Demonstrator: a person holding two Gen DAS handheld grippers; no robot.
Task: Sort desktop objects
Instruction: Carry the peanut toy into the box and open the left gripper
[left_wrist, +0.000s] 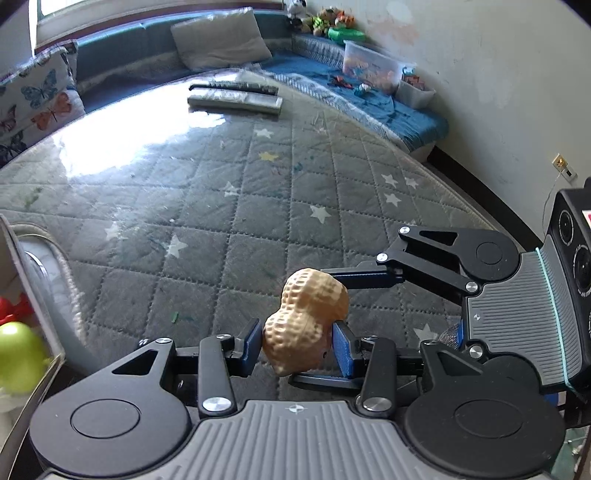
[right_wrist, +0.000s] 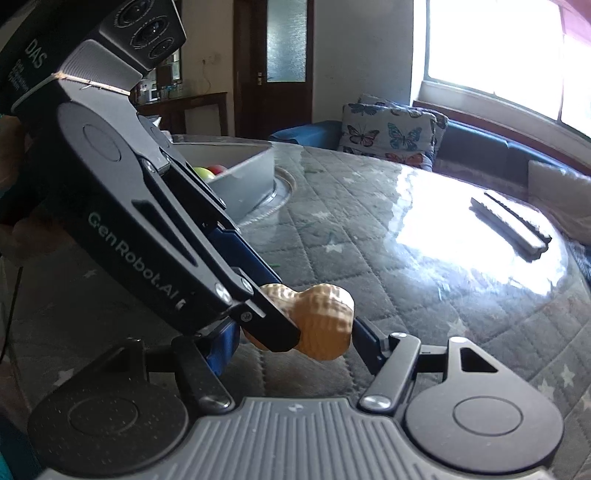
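Left gripper (left_wrist: 295, 345) jaws clamp peanut (left_wrist: 306, 319); right gripper (right_wrist: 291, 345) jaws flank it, contact unclear. Advise: confirm right grip before left releases, then carry to bin (right_wrist: 240, 166).

The left tool (right_wrist: 280, 325) hides part of the peanut (right_wrist: 325, 321), and the green ball (left_wrist: 18, 356) is blurred.

Daylight enters from the window (right_wrist: 517, 48), which is blown out to plain white. It throws strong glare across the clear cover of the desk (left_wrist: 122, 147), washing out the quilt pattern there. Both views bow heavily at the edges, with dark corners. The green ball (left_wrist: 18, 354) at the frame edge is blurred, possibly out of focus. Near gripper bodies stay dim.
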